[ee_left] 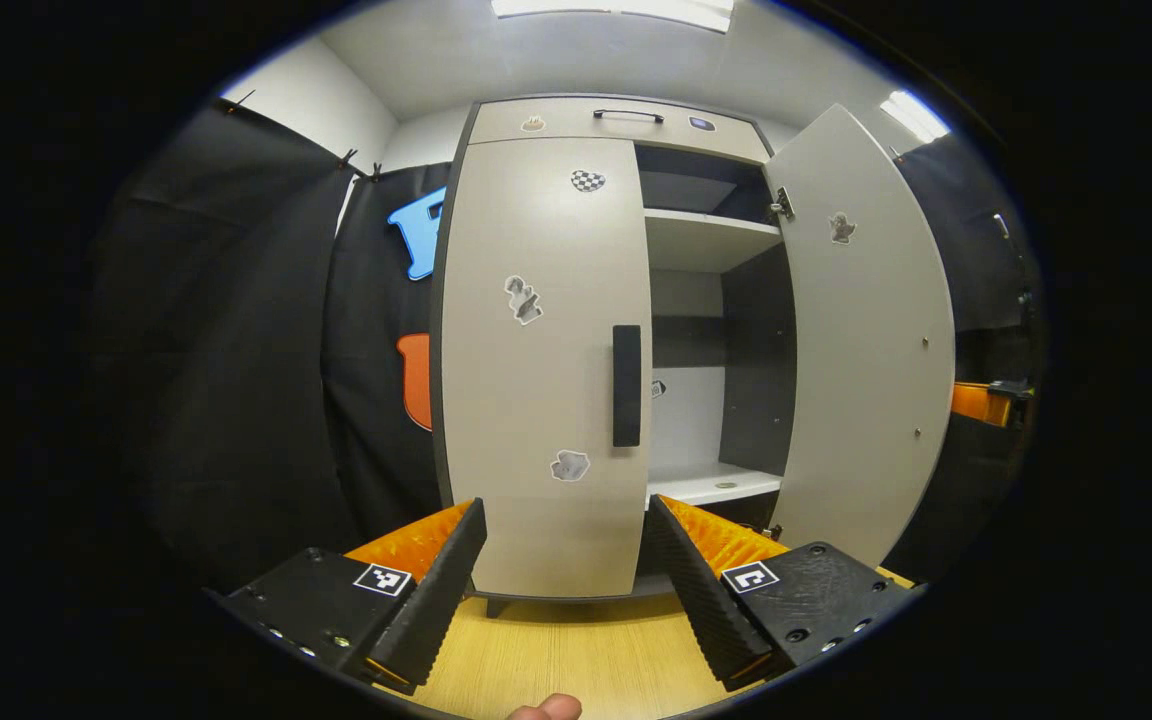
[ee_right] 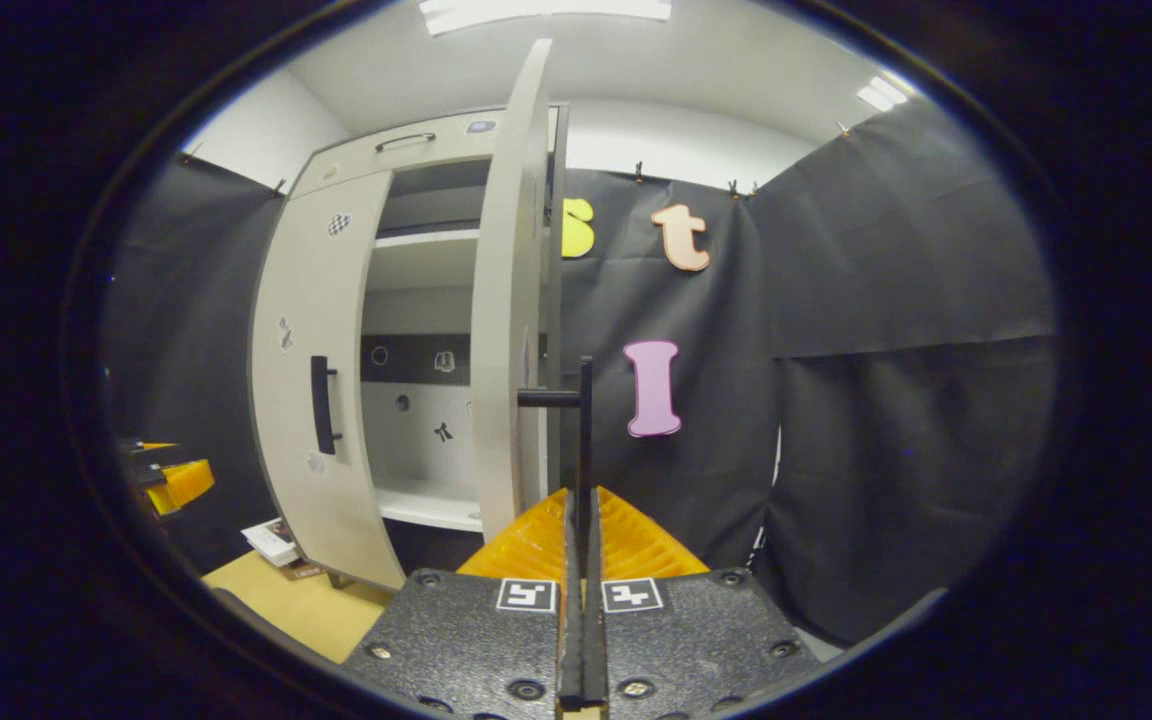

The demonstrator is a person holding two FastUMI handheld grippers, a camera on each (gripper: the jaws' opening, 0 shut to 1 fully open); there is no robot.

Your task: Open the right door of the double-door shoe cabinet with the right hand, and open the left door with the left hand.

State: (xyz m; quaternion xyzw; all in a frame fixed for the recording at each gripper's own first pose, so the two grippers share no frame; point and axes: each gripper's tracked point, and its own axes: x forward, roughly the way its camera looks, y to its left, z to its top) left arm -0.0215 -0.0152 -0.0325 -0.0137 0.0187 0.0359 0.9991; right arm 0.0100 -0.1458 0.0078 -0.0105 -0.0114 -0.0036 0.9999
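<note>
Right door (ee_left: 861, 340) swung open, right gripper (ee_right: 583, 520) clenched on its handle (ee_right: 584, 430). Left gripper (ee_left: 566, 560) released, facing the shut left door (ee_left: 541, 370); next, close on its handle (ee_left: 626, 385).

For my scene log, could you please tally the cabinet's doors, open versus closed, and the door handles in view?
Open doors: 1, the right door
Closed doors: 1, the left door
Door handles: 2, the left door's handle and the right door's handle
Total: 4

Matt smooth cabinet doors (ee_left: 536, 380), pale wood-grain floor (ee_left: 576, 650).
</note>
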